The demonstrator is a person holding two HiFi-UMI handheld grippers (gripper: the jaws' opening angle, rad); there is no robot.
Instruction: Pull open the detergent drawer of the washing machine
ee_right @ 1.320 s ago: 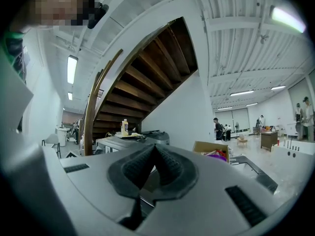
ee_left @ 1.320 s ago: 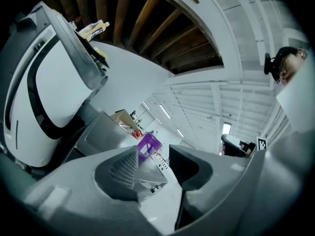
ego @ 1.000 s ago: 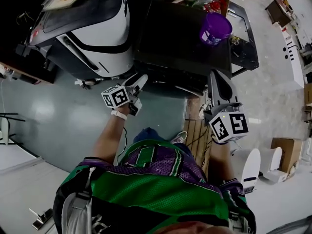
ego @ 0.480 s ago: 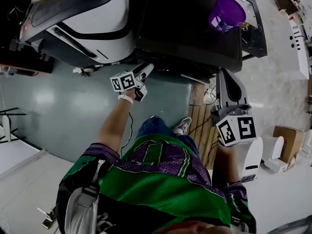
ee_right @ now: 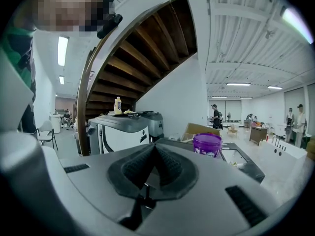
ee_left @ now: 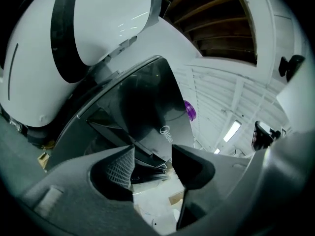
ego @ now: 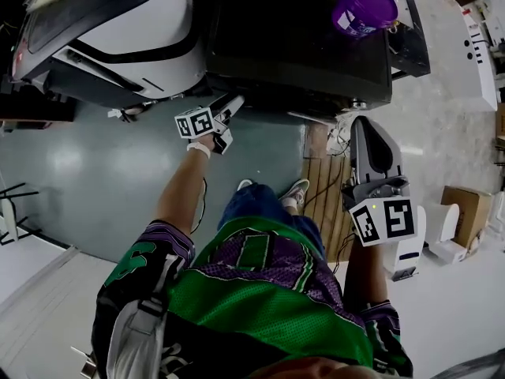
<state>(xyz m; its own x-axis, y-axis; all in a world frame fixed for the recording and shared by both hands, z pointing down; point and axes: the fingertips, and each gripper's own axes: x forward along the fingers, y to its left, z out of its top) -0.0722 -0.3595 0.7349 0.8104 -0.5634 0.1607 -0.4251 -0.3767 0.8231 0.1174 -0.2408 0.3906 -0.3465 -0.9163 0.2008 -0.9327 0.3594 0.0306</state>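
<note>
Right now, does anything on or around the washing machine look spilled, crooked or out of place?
Nothing looks spilled or damaged. The one odd item is a purple tub left standing upright on top of the dark washing machine, close to its far corner, where shaking could walk it off the edge.

Green/purple mesh jersey (ego: 260, 290), blue jeans (ego: 256, 208), pale sneakers (ego: 297, 192). Left gripper (ego: 234, 101) & right gripper (ego: 360, 121) grey w/ b&w marker cubes (ego: 195, 122).

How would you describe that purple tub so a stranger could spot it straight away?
Find the dark glossy washing machine beside the rounded white-and-black appliance. On its flat top, near the right edge, stands a round purple plastic tub with a white label. Nothing else on either machine is purple.
</note>
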